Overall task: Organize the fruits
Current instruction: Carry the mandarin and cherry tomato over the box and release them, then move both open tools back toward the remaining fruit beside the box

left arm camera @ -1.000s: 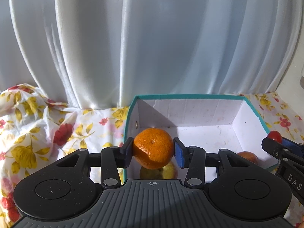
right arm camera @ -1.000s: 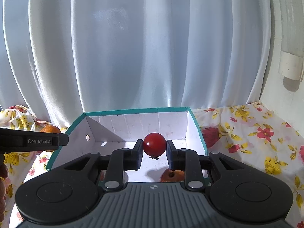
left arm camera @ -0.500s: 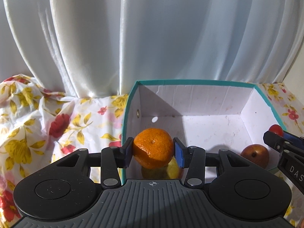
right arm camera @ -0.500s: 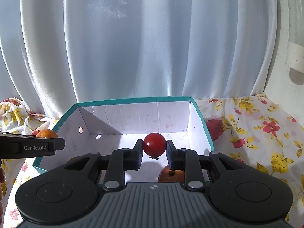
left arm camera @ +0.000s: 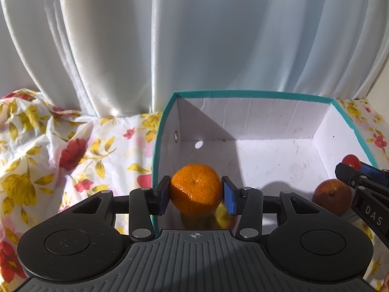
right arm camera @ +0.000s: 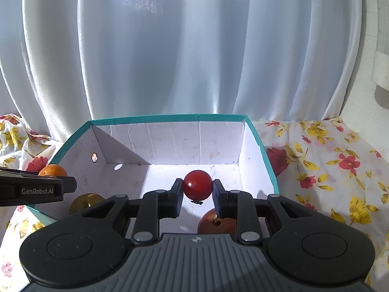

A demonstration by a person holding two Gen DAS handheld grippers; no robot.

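My left gripper (left arm camera: pixel 196 192) is shut on an orange mandarin (left arm camera: pixel 196 188) and holds it above the near left part of the open white box with a teal rim (left arm camera: pixel 252 94). My right gripper (right arm camera: pixel 197 189) is shut on a small red tomato (right arm camera: pixel 197 184) above the box's (right arm camera: pixel 167 117) near right part. A red-brown fruit (right arm camera: pixel 216 222) lies on the box floor under the right gripper; it also shows in the left wrist view (left arm camera: pixel 331 200). A yellowish fruit (left arm camera: pixel 222 219) lies under the mandarin, mostly hidden.
The box stands on a floral cloth (left arm camera: pixel 60 160) that is crumpled at the left. A white curtain (right arm camera: pixel 170 48) hangs right behind the box. A white wall (right arm camera: pixel 379 73) closes the right side.
Both grippers have moved forward over the box, still holding their fruit. The box looks nearer and its floor is more in view.
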